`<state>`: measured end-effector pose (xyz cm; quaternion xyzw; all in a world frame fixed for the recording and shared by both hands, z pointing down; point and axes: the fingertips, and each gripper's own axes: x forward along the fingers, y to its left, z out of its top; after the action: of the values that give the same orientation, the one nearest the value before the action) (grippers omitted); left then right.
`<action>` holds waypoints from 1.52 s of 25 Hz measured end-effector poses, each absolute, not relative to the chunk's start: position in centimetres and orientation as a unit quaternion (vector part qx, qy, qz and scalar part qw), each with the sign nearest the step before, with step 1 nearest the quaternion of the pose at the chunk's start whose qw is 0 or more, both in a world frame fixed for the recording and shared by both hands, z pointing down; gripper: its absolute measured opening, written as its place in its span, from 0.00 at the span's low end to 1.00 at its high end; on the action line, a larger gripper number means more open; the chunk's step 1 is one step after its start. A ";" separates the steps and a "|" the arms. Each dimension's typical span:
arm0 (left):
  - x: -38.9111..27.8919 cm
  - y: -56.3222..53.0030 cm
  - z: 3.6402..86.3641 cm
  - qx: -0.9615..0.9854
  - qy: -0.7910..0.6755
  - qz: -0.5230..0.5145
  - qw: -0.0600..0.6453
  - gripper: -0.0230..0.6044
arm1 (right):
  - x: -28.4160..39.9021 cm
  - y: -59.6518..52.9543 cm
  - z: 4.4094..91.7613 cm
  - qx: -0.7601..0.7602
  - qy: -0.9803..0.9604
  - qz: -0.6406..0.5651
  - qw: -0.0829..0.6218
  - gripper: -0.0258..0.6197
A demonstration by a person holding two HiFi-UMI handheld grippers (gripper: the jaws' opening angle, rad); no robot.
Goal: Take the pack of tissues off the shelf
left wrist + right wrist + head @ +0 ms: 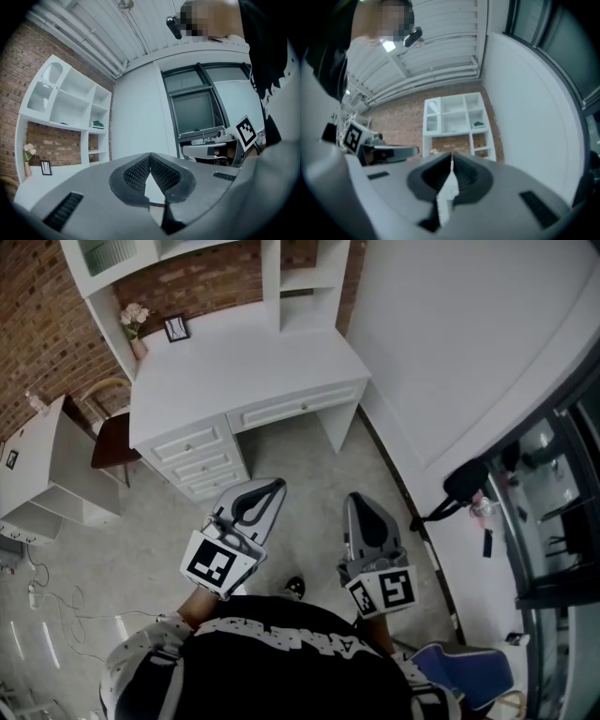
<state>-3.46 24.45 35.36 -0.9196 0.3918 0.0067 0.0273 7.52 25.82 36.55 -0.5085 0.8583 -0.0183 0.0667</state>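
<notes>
Left gripper view: green pack of tissues [97, 124] on the shelf [75, 110], probably light and squashy; pinch its middle gently. Left gripper [150, 158] and right gripper [451, 158] are pressed together, empty.

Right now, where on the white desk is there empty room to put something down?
Most of the desk top is bare, from the picture frame across to the shelf column and forward to the front edge. The back left corner is crowded: the flower vase and frame stand there.
</notes>
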 end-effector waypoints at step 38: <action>0.1 11.1 35.3 -0.929 0.363 0.048 0.058 0.09 | 11.7 14.1 35.7 -0.540 0.840 0.016 0.061 0.09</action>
<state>0.14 11.13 35.25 -0.9286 0.3634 0.0477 0.0579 11.74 14.13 35.70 -0.5396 0.8396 0.0159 0.0607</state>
